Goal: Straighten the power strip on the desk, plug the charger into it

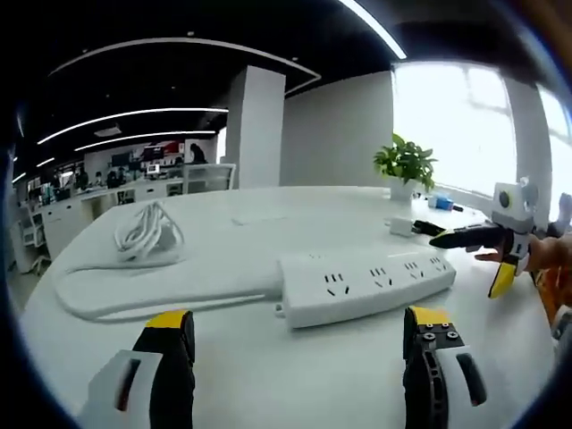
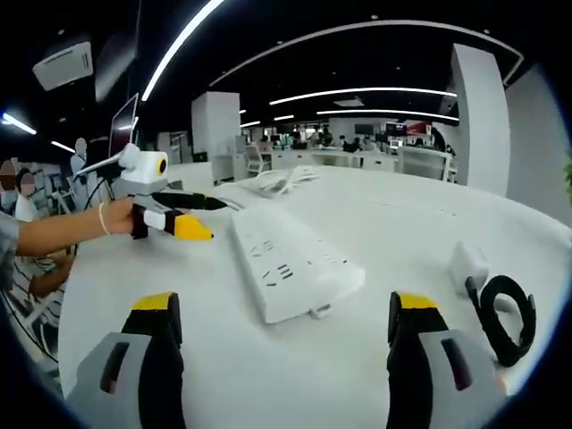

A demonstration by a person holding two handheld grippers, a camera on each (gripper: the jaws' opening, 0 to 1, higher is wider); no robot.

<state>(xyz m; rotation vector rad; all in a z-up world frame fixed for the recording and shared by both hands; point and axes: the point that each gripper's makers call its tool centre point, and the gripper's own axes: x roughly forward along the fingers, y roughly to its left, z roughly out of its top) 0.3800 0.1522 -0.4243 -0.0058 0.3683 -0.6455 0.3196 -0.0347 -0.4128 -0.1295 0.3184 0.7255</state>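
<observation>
A white power strip (image 1: 366, 281) lies flat on the white desk (image 1: 268, 375), just beyond my left gripper (image 1: 299, 329), whose yellow-tipped jaws stand wide apart with nothing between them. Its thick white cord runs left to a loose coil (image 1: 147, 232). In the right gripper view the power strip (image 2: 290, 259) lies lengthwise ahead of my right gripper (image 2: 286, 313), open and empty. The white charger (image 2: 469, 264) with its coiled black cable (image 2: 505, 313) rests on the desk to the right of the strip. The charger (image 1: 400, 226) also sits beyond the strip's far end.
A potted plant (image 1: 407, 165) stands at the desk's far edge near the window. The right gripper (image 1: 500, 246), held by a hand, enters at the right; the left gripper (image 2: 179, 216) enters from the left. Office desks and people lie beyond.
</observation>
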